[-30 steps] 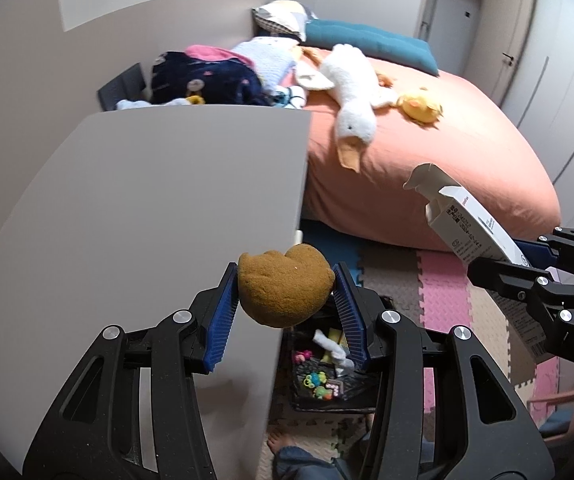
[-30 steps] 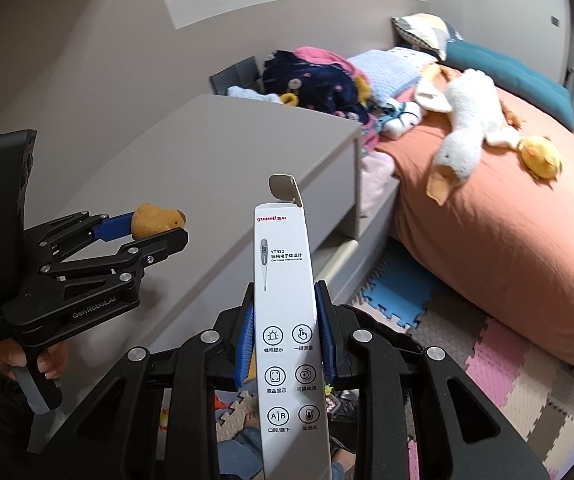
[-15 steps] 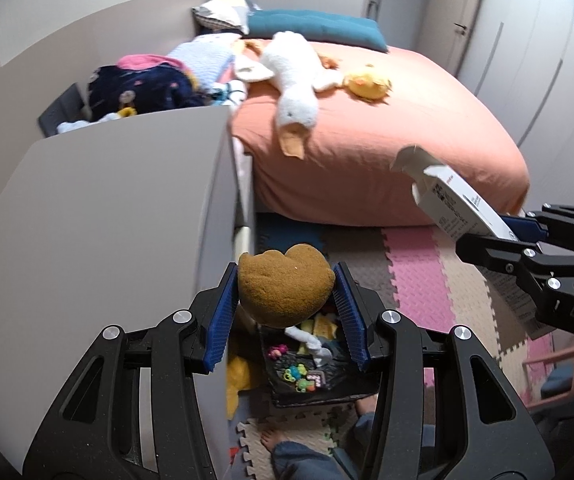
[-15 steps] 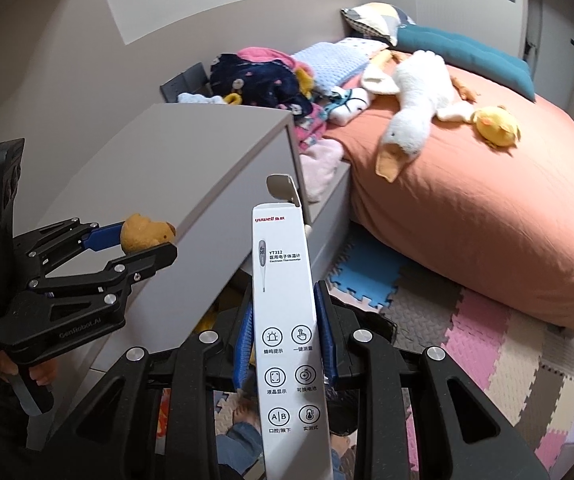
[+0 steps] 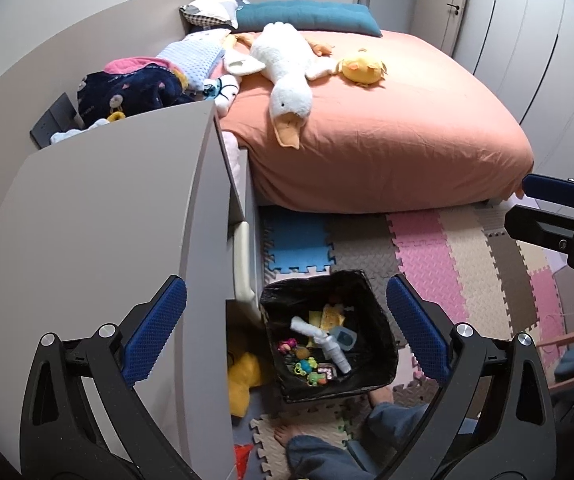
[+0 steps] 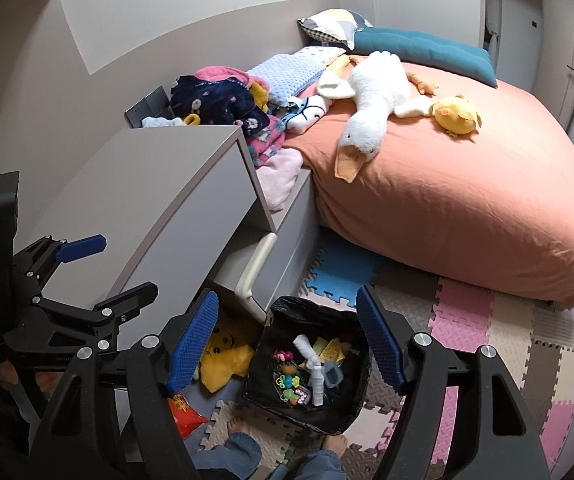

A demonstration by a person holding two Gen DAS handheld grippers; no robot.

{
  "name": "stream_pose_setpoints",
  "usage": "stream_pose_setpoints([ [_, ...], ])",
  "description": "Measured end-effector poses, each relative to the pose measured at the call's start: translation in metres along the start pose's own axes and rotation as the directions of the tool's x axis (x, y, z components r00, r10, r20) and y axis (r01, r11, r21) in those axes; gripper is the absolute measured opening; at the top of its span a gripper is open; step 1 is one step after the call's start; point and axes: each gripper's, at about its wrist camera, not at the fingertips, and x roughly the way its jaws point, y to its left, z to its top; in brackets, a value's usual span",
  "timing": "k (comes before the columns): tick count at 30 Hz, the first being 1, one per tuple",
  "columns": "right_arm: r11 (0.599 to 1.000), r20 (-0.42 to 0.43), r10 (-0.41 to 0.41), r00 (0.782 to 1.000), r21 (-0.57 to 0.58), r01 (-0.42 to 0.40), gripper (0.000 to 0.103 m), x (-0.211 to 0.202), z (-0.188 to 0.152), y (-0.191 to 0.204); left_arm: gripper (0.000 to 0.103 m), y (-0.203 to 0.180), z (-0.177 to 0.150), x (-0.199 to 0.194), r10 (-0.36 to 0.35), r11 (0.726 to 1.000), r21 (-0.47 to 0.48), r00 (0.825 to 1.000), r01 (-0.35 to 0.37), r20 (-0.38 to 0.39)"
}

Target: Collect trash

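We look down along our two grippers, each held in one hand, toward a child's bedroom floor. Nearest to us, our bare feet (image 6: 337, 446) and blue trouser legs stand on a foam puzzle mat (image 5: 427, 240) of pink, beige, grey and blue tiles. Our left gripper (image 5: 287, 328) has its blue-padded jaws opening, spread wide with nothing between them. Our right gripper (image 6: 287, 340) has its jaws opening too, and they also grip nothing. Below both, on the mat just in front of our feet, sits a square bin (image 5: 375, 300) lined with a black bag. The trash lies inside it: a white tube (image 5: 327, 344), yellow paper scraps, a grey blister pack and small bright toy pieces. Just left of the bin lies a yellow soft toy (image 6: 227, 356) on the floor, and near it a red wrapper (image 6: 183, 412). To the left stands a grey cabinet (image 5: 107, 220) with a bare top and a pale handle on its front. Beyond the cabinet is a heap of clothes and blankets (image 6: 223, 100) in navy, pink and pale blue. Farther off stretches a bed (image 5: 407, 120) with an orange sheet, and on it lie a long white plush goose (image 5: 287, 68), a round yellow plush chick (image 5: 361, 66), a teal cushion (image 5: 307, 14) and a patterned pillow. Pale wardrobe doors close the far right of the room.
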Motion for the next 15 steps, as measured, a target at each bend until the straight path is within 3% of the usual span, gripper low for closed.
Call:
stream_pose_setpoints([
  [15,1.0,0.002,0.019,1.0,0.007,-0.019,0.072,0.0007,0.0009,-0.0003,0.096,-0.001,-0.0036,0.0006,0.002,1.0,0.005,1.0,-0.002,-0.018],
])
